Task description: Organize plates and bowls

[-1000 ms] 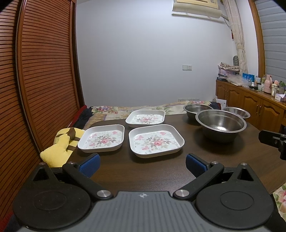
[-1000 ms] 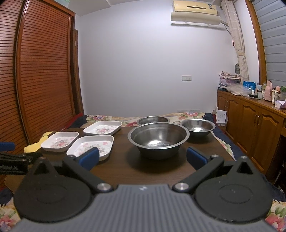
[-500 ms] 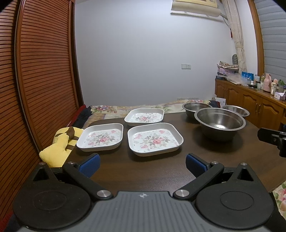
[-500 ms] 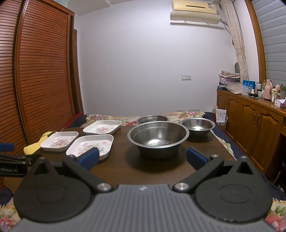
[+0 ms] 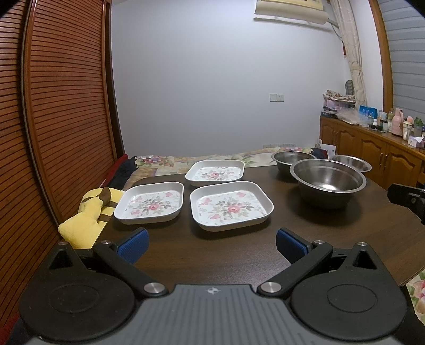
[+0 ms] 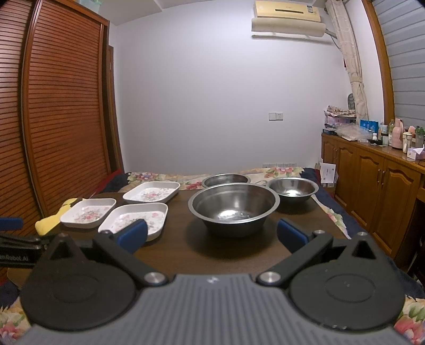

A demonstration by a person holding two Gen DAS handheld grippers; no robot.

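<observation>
Nothing much had shifted; both grippers hung low with jaws apart: left gripper (image 5: 211,245) facing plates (image 5: 230,207) at twelve o'clock, right gripper (image 6: 212,236) facing bowls (image 6: 233,207).

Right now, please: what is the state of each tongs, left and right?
Left tongs: open, holding nothing.
Right tongs: open, holding nothing.

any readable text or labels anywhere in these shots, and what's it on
"enRobot.AI", cut off at the frame's left edge: white print on the side of the left tool, seen in the right wrist view.
Air conditioner: a small badge and a sticker, too small to read.
Boxes and bottles on the sideboard: print too blurred to read.
Plates and bowls: no text, only flower patterns on the plates.
</observation>
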